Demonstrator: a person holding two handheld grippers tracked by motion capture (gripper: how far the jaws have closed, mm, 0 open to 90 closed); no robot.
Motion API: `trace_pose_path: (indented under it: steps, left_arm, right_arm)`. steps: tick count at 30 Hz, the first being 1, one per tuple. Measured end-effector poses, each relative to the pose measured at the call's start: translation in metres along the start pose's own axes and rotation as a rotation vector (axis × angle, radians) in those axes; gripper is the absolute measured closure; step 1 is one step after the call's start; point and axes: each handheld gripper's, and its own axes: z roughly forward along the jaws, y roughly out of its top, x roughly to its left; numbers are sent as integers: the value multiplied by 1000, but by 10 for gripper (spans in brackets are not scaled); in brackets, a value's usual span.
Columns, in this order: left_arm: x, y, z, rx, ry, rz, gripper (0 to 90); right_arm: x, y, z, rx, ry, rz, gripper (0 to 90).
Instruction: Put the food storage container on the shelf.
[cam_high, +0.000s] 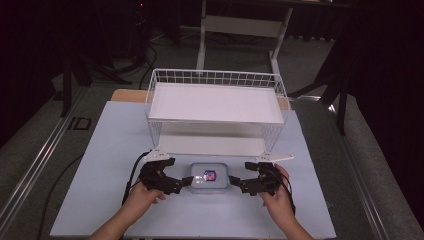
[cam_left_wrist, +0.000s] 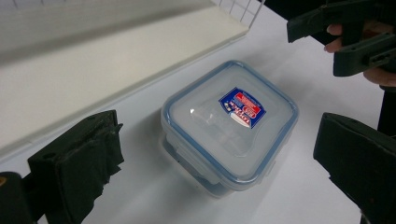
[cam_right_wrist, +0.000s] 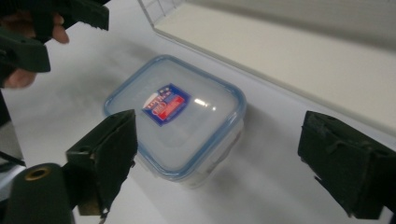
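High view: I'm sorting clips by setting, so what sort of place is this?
Probably a lab or recording studio: a white table set against black curtains, with a wire rack and cables on grey floor.

a pale blue table top (cam_high: 100, 165) is set on a grey carpeted floor (cam_high: 30, 145). a white desk frame (cam_high: 240, 30) is seen behind it, and the room beyond is left dark.
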Motion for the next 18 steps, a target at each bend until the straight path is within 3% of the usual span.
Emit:
trace_pose_path:
  steps: [2,3,5,10,14,18]
  left_arm:
    - [3,-1,5,31,-26,-54,19]
    - [5,-2,7,42,-14,-68,18]
    - [8,-4,12,65,-37,-100,18]
    - [15,-10,25,98,-45,-203,19]
    - [17,-12,33,127,-44,-261,35]
    - [19,-13,40,138,-59,-307,92]
  right_arm:
    - [-5,0,4,14,31,60,111]
    - [-7,0,5,17,23,83,110]
    - [-8,0,11,44,2,130,111]
    - [-16,-4,24,83,63,278,111]
    - [-14,-5,35,99,90,309,136]
    - [-10,-6,44,124,83,327,156]
